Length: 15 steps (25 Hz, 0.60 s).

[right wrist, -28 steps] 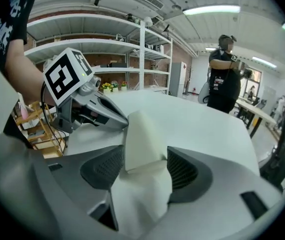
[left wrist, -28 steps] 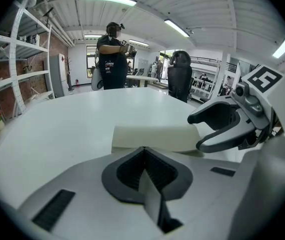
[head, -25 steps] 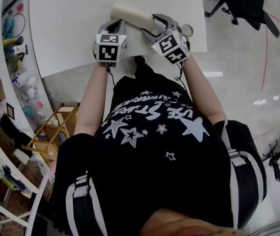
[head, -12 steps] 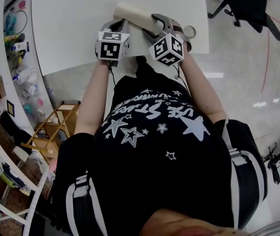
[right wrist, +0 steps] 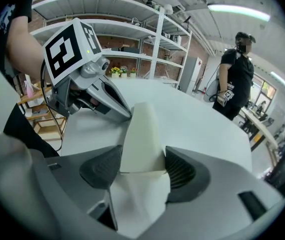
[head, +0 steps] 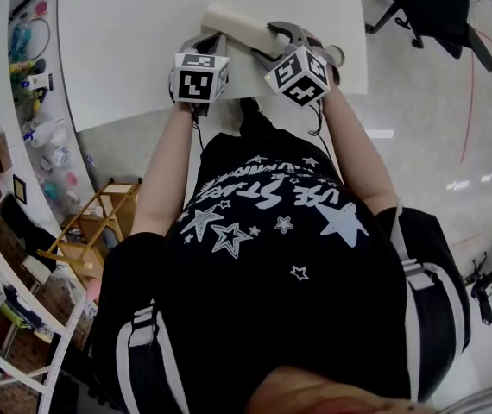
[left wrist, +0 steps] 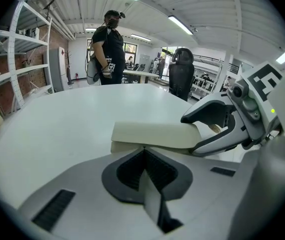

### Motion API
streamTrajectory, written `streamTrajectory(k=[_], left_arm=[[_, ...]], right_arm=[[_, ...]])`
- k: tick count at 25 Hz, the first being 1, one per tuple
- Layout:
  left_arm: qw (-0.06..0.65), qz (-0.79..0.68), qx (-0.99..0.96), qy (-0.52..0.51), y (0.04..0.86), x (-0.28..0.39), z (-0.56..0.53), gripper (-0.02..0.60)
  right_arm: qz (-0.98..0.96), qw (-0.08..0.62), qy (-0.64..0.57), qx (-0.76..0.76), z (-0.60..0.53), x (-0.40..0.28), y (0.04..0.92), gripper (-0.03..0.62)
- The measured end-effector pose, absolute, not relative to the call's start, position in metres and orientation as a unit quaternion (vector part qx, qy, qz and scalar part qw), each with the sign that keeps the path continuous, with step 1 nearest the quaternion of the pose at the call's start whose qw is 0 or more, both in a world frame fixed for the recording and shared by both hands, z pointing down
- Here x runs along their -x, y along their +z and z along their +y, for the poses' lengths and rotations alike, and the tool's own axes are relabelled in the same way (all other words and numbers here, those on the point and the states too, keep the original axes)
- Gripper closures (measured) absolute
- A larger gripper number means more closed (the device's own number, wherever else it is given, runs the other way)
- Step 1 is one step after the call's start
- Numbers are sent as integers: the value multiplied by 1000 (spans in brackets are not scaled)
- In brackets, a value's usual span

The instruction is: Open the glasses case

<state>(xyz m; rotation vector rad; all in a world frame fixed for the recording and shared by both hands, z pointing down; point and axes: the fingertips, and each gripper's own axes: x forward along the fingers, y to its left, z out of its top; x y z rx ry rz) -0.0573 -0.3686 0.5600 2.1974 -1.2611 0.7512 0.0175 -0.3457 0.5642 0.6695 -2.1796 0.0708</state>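
Two grippers on one case (head: 237, 24). What has changed in the last second?

Little. The right gripper (head: 274, 34) has turned its cube (head: 299, 72) a bit and edged it up toward the case. The left gripper (head: 210, 41) has crept slightly the same way. The case has barely shifted on the table (head: 125, 41).

How do the right jaws stand?

Clamped on the case (right wrist: 140, 134). In the right gripper view, one end sits squarely between the right gripper's (right wrist: 142, 166) ribbed pads (right wrist: 180, 171), touching both. The rest runs straight out beyond the tips.

And the left?

Pressed together. In the left gripper view, the left gripper's (left wrist: 144, 151) pads meet in a tight line with nothing between them. The case (left wrist: 157, 134) lies crosswise just past the tips, right against them. I cannot tell whether they nip its edge.

Where do the two grippers sit on it?

The left tips meet the long near side, and the right gripper (left wrist: 192, 134) bites the end to their right. From the right gripper view, the left gripper (right wrist: 127, 115) touches the case's left flank, just ahead of the right pads.

Is the lid up?

A seam shows along the long side, with the top part overhanging the lower. Whether it has parted, I cannot tell.
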Motion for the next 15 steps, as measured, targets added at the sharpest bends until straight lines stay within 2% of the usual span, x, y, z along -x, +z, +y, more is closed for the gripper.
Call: streamTrajectory(k=[10, 15], left_arm=[[260, -460, -805, 270, 562, 58, -367, 569], [263, -458, -806, 269, 562, 59, -367, 569]], right_arm=[[-877, 391, 47, -274, -346, -20, 560, 312], [-883, 352, 75, -302, -352, -28, 548, 312]])
